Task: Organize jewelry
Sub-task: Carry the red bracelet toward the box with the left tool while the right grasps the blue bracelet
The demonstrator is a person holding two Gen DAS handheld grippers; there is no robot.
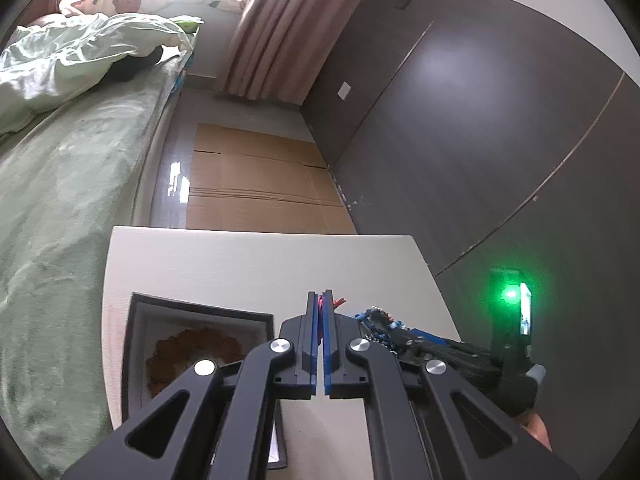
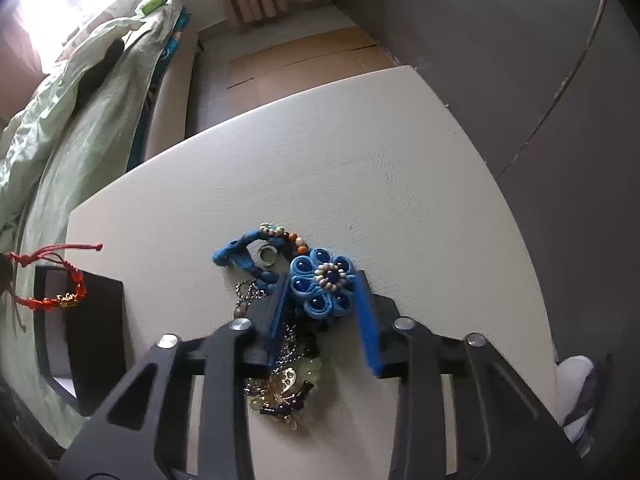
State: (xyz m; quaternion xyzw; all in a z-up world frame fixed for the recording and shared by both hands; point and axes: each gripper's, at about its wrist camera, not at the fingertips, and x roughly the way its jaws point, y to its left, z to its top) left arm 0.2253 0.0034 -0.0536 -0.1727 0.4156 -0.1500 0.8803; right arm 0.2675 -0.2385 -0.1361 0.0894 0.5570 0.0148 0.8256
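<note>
My left gripper (image 1: 320, 298) is shut on a red cord bracelet (image 1: 321, 301) and holds it above the white table (image 1: 240, 256), just right of the black jewelry box (image 1: 136, 340). The bracelet also shows in the right wrist view (image 2: 60, 280), hanging over the box (image 2: 96, 320). A brown beaded piece (image 1: 192, 348) lies in the box. My right gripper (image 2: 322, 280) is open, its fingers on either side of a blue fabric flower piece (image 2: 324, 284) on a pile of chains and beads (image 2: 280, 380).
A green-covered bed (image 1: 60, 200) runs along the table's left side. Flattened cardboard (image 1: 256, 176) lies on the floor beyond the far table edge. A dark wardrobe wall (image 1: 480, 120) stands to the right. A silver ring (image 2: 267, 256) lies by the blue cord.
</note>
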